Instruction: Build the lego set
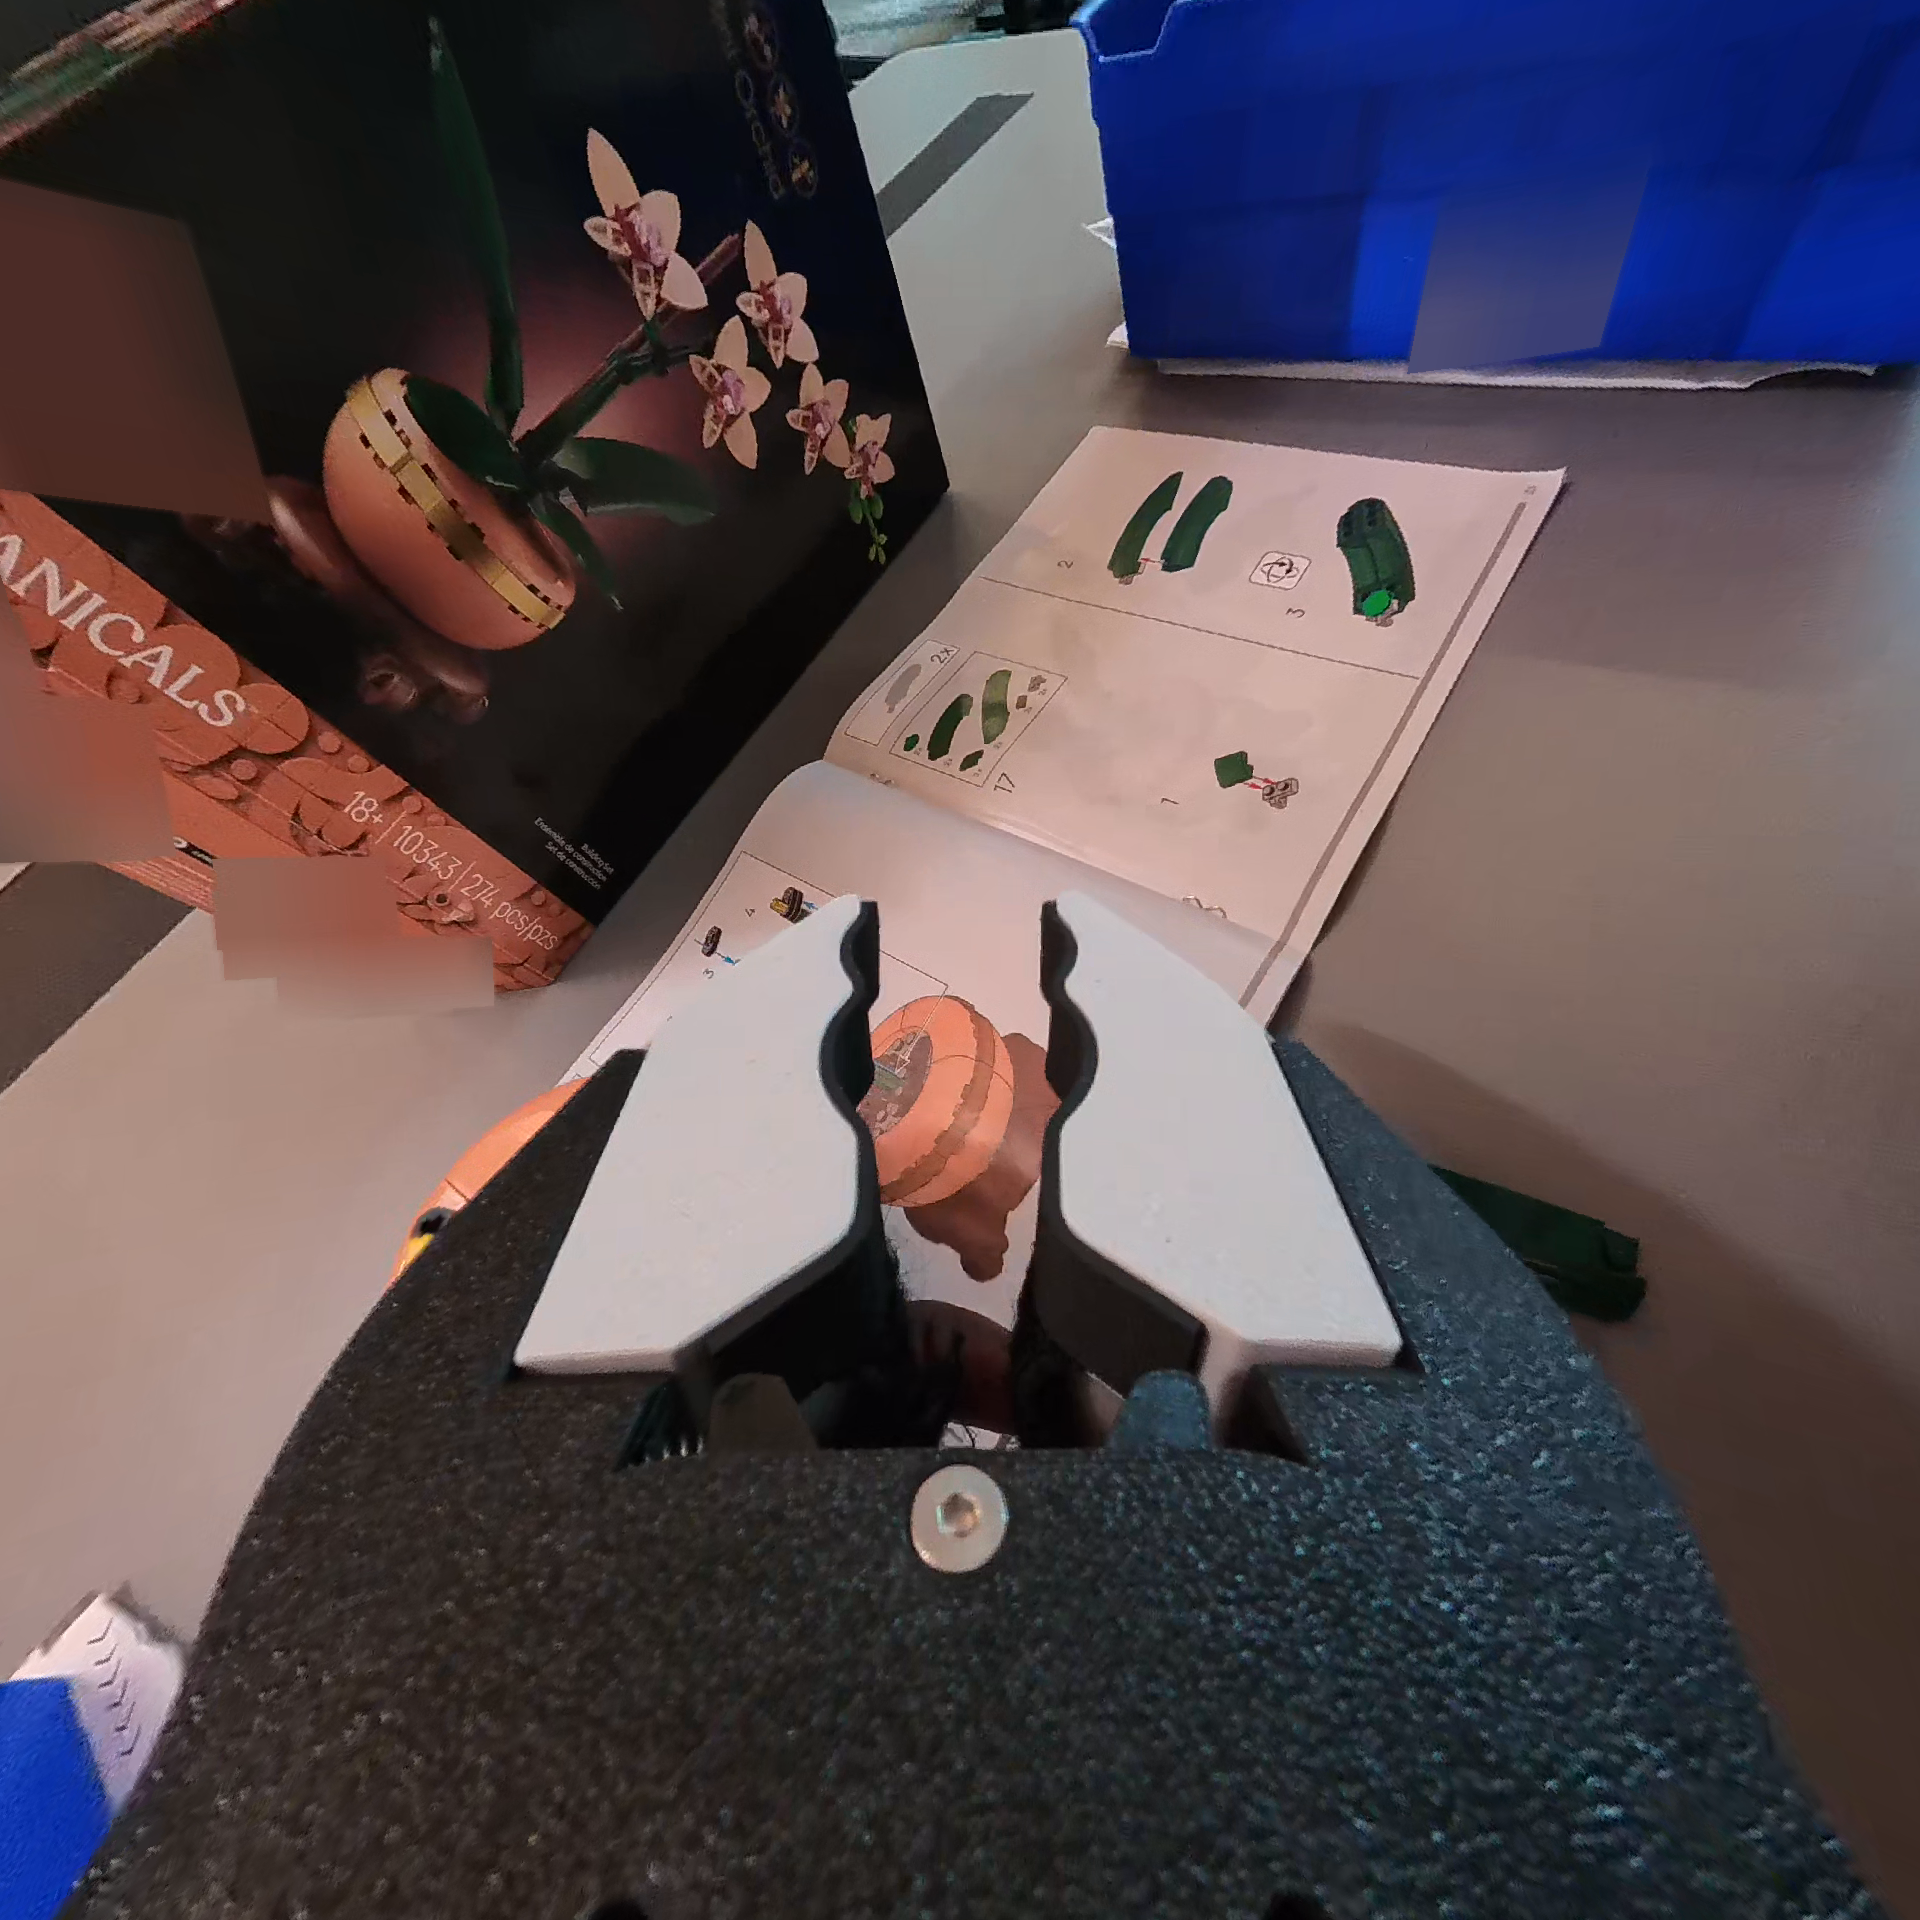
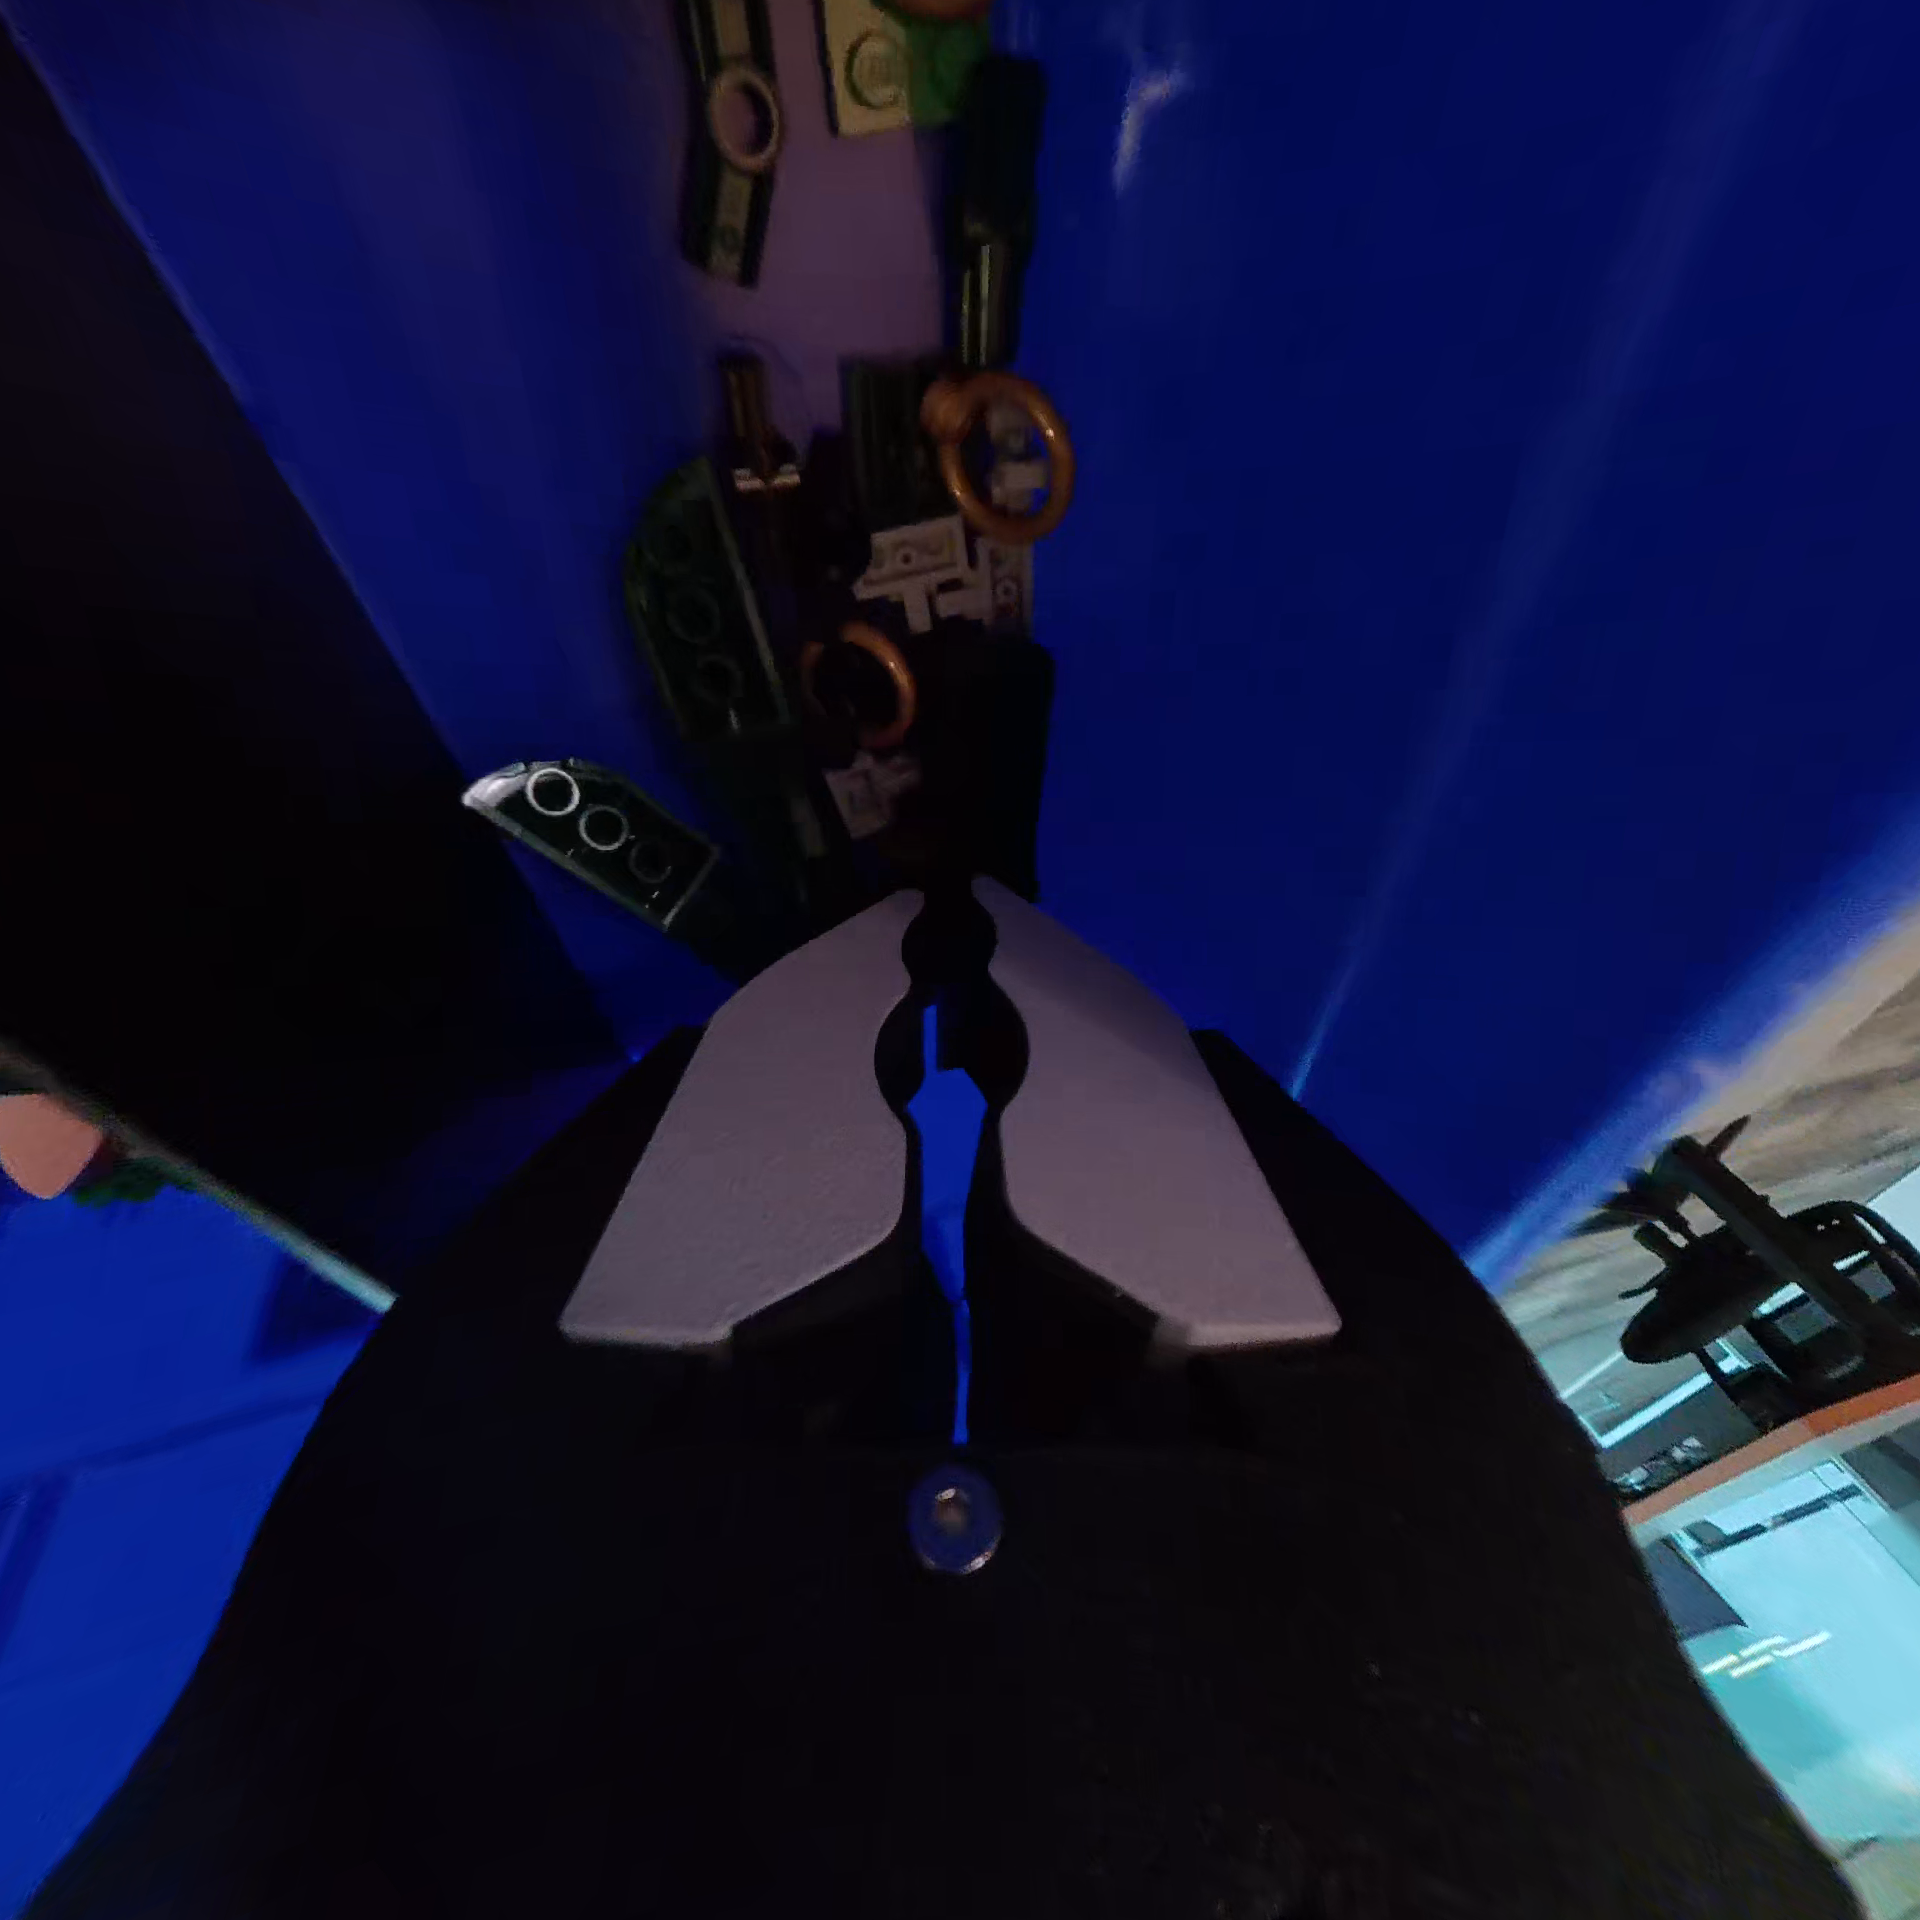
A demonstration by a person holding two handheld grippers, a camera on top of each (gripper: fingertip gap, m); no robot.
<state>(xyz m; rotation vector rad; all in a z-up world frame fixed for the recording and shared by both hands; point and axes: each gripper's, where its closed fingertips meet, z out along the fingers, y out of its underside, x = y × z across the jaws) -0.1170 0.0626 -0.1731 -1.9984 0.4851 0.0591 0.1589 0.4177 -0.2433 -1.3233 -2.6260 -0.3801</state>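
Note:
In the left wrist view my left gripper is open and empty, hovering over the open instruction booklet on the grey table. An orange rounded pot piece peeks out under its left side. Dark green pieces lie at its right. In the right wrist view my right gripper is inside the blue bin, jaws shut, with its tips against a dark heap of loose pieces. I cannot tell whether anything is pinched. Gold rings, a dark studded curved plate and a tan plate lie ahead.
The set's box stands at the left behind the booklet. The blue bin sits at the back right on white paper. A blue and white object is at the lower left corner. The bin's walls hem in the right gripper. My hands' fingertips stand some 45 centimeters from each other. Between my right fingertips and the dark studded curved plate there is roughly 5 centimeters.

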